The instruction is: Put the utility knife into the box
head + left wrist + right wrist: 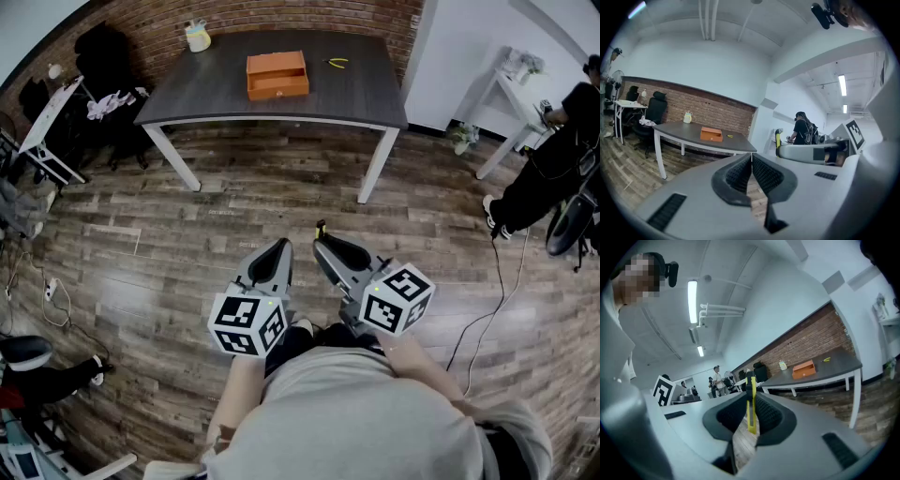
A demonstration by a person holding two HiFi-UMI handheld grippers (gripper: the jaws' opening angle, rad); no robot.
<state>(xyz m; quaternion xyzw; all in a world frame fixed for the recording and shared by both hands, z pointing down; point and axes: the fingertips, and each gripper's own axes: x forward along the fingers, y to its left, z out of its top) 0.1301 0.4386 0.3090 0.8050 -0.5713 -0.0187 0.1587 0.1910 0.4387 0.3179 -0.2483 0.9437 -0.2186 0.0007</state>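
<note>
- While the person stands on the wooden floor (141, 234), well apart from the counter (216, 94), two grippers are held low and side by side close to the body. Each carries one marker cube (247, 324).
- One utility knife (751, 411) is in view. It is clamped between the jaws of the right gripper (751, 394), well apart from the box (277, 75).
- The knife is slim, with a yellow body and a black upper end. It stands upright on edge between the ribbed black pads (767, 416). Its black end pokes out past the jaw tips and its yellow end hangs into the gap behind them.
- The jaws of the left gripper (751, 157) are closed tip to tip, with nothing between them.
- One box, orange, low and rectangular, sits near the middle of the counter.
- One small yellow-handled tool (337, 63) lies on the counter near the box, apart from it. It is too small to name.
- One pale container (197, 36) stands at a far corner of the counter.
- One counter, with a dark top and white legs, stands against the brick wall (281, 19).
- One other person in black (548, 178) stands off to the side, by a white side table (506, 94).
</note>
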